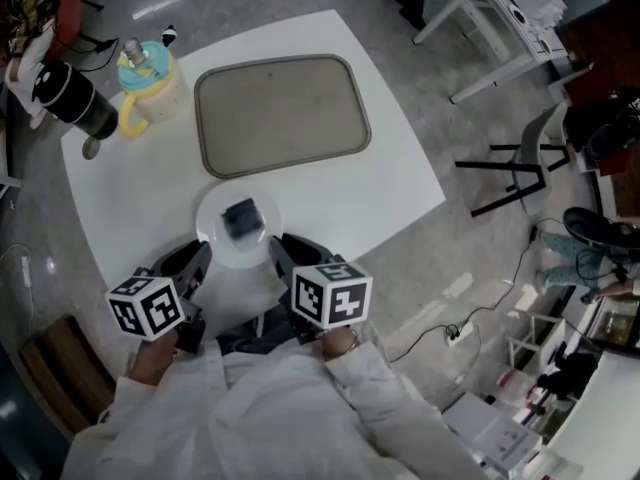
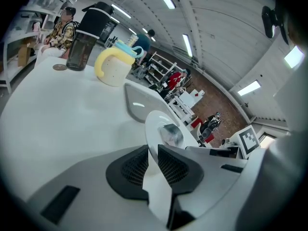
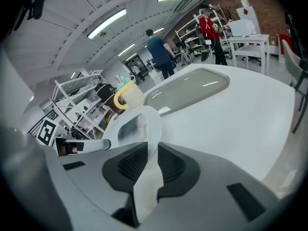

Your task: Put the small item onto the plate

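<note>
A white round plate [image 1: 222,240] is over the near part of the white table [image 1: 380,168]. On it lies the small item [image 1: 242,218], a dark, blurred block. My left gripper [image 1: 198,260] is shut on the plate's left rim, and my right gripper [image 1: 284,252] is shut on its right rim. In the left gripper view the plate [image 2: 156,124] runs edge-on into the left gripper [image 2: 152,150], with the item [image 2: 172,134] resting on it. The right gripper view shows the plate [image 3: 154,117] pinched the same way by the right gripper [image 3: 152,148], and the item [image 3: 131,128] looks greyish and glassy.
A grey tray [image 1: 282,114] lies behind the plate. At the table's far left stand a pale jug with a yellow handle [image 1: 150,83] and a dark tumbler [image 1: 75,98]. A black chair [image 1: 530,163] and white desks stand to the right. People stand far off.
</note>
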Available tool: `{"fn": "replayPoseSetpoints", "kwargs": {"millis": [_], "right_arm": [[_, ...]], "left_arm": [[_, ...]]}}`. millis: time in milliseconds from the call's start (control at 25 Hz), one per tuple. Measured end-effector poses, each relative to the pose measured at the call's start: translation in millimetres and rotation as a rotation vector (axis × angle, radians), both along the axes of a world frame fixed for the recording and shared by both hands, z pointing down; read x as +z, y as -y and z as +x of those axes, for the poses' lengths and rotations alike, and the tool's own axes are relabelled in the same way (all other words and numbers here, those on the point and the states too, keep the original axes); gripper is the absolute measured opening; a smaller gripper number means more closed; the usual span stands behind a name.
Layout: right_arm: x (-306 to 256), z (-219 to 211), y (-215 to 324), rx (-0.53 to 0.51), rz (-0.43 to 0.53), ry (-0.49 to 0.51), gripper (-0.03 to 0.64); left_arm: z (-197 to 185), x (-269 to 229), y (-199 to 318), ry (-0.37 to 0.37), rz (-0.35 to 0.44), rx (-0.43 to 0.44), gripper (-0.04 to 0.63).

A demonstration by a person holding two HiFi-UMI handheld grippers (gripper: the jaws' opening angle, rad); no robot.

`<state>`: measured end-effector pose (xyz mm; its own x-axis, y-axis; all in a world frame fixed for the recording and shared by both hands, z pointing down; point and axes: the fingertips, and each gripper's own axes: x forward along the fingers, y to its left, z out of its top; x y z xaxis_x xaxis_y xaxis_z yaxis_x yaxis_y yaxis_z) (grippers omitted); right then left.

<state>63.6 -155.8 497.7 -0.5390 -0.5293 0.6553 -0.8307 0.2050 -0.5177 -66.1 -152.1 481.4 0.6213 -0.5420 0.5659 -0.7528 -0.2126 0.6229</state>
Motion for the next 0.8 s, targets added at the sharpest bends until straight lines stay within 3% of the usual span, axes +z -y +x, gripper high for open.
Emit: {"fn": "replayPoseSetpoints", "kwargs": {"millis": [520,800], "right_arm": [[-3,51,113,-0.036,-0.019,0.025,0.070],[-2,71,173,-0.039,-0.016,0.041,0.071]], "left_arm": [[52,-6,106,0.018,0.037,-0.017,0.063],[72,-4,162,0.015,0.051,-0.072,0.063]]}}
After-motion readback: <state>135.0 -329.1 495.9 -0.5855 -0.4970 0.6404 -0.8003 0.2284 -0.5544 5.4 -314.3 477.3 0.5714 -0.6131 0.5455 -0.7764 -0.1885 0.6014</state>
